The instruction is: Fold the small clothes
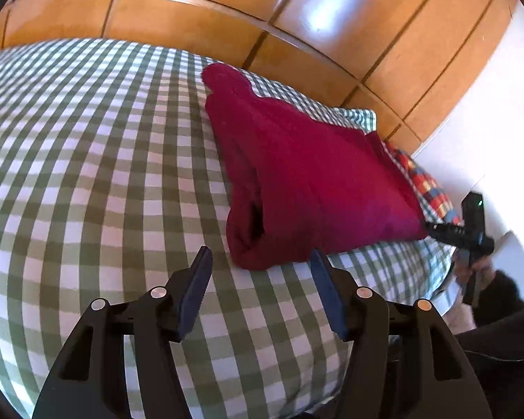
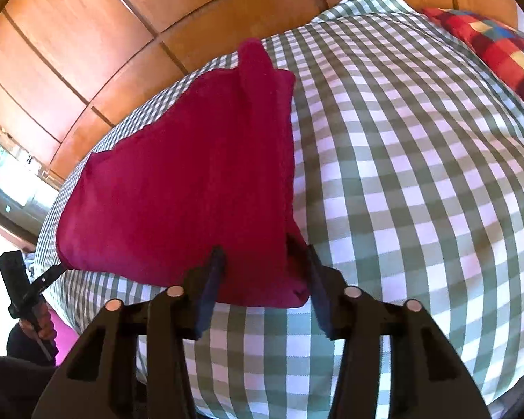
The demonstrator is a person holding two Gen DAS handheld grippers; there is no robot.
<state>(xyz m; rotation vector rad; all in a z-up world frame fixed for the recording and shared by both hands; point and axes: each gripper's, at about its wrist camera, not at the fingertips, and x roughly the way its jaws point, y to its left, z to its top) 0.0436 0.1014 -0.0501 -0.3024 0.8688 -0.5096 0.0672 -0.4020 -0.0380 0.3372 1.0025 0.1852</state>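
A dark red garment (image 1: 297,174) lies partly folded on the green-and-white checked bedcover (image 1: 104,174). My left gripper (image 1: 260,262) is open right at the garment's near corner, fingers either side of it, apart from the cloth. In the right wrist view the same garment (image 2: 192,174) lies ahead. My right gripper (image 2: 263,265) is open with its jaws around the garment's near right corner. The right gripper also shows in the left wrist view (image 1: 433,227), touching the garment's corner. The left gripper shows at the left edge of the right wrist view (image 2: 57,270).
A wooden panelled wardrobe (image 1: 297,10) runs behind the bed. A red, blue and yellow checked pillow (image 2: 499,49) lies at the bed's far end. The bed's edge drops off beside the person's hand (image 2: 38,321).
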